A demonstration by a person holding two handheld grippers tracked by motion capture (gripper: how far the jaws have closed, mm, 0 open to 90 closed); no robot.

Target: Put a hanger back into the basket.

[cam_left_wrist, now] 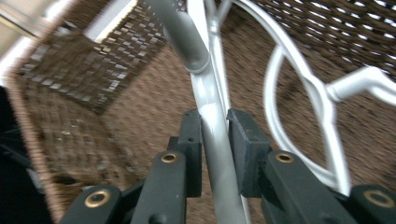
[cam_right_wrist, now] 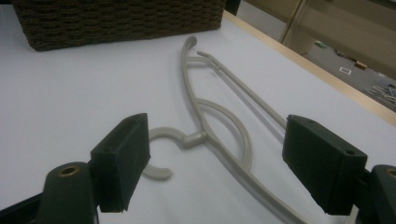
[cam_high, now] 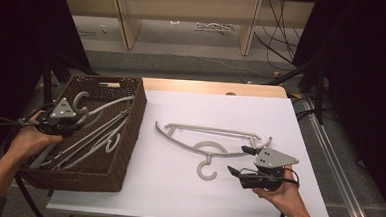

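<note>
The left gripper [cam_left_wrist: 214, 128], over the basket [cam_high: 129, 135] at the table's left edge, pinches a grey hanger [cam_left_wrist: 212, 121] that could snag the hangers beneath, while the right gripper [cam_high: 238, 161], jaws spread wide, waits beside another hanger [cam_high: 207, 139] mid-table.

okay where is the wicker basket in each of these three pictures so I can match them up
High view: the wicker basket sits at the left end of the table, hangers inside it.
Left gripper view: its woven wall and floor fill the background behind the jaws.
Right gripper view: its side wall runs along the top edge, left of centre.
Shared landmark: the basket's brown weave.
</note>
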